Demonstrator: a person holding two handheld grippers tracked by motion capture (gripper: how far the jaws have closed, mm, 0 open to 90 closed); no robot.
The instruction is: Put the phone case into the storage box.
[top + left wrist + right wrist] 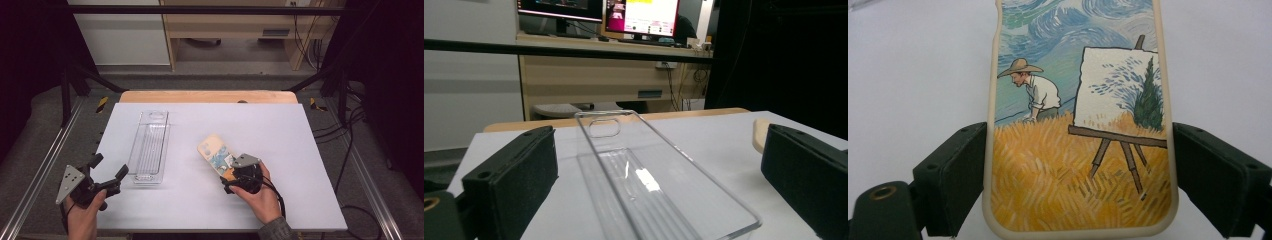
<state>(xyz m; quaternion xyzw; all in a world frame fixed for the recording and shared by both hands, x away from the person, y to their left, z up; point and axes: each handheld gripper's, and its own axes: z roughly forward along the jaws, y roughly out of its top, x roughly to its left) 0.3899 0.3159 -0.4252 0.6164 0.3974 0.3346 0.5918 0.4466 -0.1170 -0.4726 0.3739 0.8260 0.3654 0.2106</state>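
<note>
A phone case point(214, 151) printed with a painter, an easel and a yellow wheat field lies on the white table point(280, 130), right of centre. My right gripper point(231, 172) holds its near end. In the right gripper view the two black jaws press against both long edges of the phone case point(1078, 125), so my right gripper point(1079, 145) is shut on it. A long clear plastic tray point(149, 147) lies left of centre, empty. My left gripper point(111, 166) is open just short of the tray's near end. The left gripper view shows the tray point(644, 175) between my left gripper's point(659, 150) spread jaws.
The table's wooden far edge point(207, 96) and a metal frame rail point(45, 165) border the work area. Behind stand a wooden desk point(614, 75) with monitors point(641, 15). Cables hang at the right point(350, 150).
</note>
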